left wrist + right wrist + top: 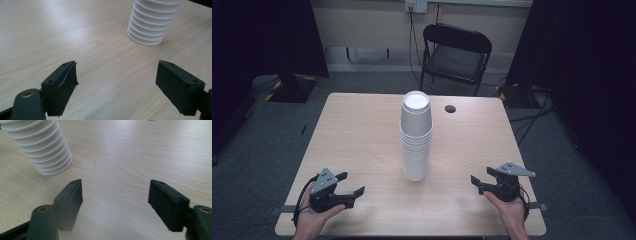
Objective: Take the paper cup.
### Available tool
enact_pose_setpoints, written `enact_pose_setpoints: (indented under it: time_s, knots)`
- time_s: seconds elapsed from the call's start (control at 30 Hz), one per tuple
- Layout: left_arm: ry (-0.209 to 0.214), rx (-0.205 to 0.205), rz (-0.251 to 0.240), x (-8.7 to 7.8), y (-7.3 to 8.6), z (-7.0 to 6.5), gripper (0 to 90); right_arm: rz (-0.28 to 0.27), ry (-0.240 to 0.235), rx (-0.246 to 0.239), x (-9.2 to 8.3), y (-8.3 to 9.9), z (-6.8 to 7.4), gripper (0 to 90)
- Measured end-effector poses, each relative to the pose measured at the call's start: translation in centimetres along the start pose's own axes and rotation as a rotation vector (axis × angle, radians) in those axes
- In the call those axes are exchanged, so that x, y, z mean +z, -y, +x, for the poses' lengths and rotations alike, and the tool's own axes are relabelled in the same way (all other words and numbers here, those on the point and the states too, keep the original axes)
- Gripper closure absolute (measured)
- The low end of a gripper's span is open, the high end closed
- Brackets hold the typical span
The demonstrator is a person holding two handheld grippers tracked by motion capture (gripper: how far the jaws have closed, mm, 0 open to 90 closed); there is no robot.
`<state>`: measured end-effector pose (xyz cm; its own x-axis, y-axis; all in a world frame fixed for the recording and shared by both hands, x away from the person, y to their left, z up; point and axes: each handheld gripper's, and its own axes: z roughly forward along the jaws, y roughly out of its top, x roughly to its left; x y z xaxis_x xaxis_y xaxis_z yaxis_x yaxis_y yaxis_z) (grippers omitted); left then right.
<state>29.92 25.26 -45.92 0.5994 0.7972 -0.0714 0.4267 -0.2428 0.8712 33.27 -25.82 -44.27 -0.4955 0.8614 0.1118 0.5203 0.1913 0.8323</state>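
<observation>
A tall stack of white foam cups [416, 140] stands upside down at the middle of the wooden table [362, 130]. My left gripper [353, 183] rests near the front left corner in a hand, its jaws wide apart and pointing toward the stack. In the left gripper view the cups [152, 22] stand ahead to the right, and only bare wood lies between the jaws of that gripper [117, 72]. My right gripper [480, 176] sits near the front right, open too. In the right gripper view the stack [40, 147] is ahead to the left of the open gripper [116, 192].
A small round cable hole [450, 108] lies in the table behind the stack. A black folding chair [457, 52] stands beyond the far edge. Cables run over the grey floor at the right. Dark curtains hang on both sides.
</observation>
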Motion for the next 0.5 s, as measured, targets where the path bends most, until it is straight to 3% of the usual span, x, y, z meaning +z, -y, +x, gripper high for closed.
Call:
enact_pose_setpoints:
  time_s: [0.1,0.3,0.33,0.5]
  knots:
    - [0.001,0.0,0.008,0.1,0.1,-0.1,17.6,0.004,-0.038,-0.008,0.2,0.1,0.2,31.6]
    - [0.01,0.012,0.008,0.3,0.0,-0.4,17.6,-0.028,-0.054,-0.027,-0.1,-0.3,0.8,31.1]
    - [0.011,0.023,0.017,0.3,0.1,-0.5,17.6,-0.039,-0.063,-0.059,-0.1,-0.4,1.2,31.0]
    - [0.01,0.017,0.007,0.3,0.0,-0.6,18.0,-0.056,-0.09,-0.073,-0.2,-1.2,2.0,29.0]
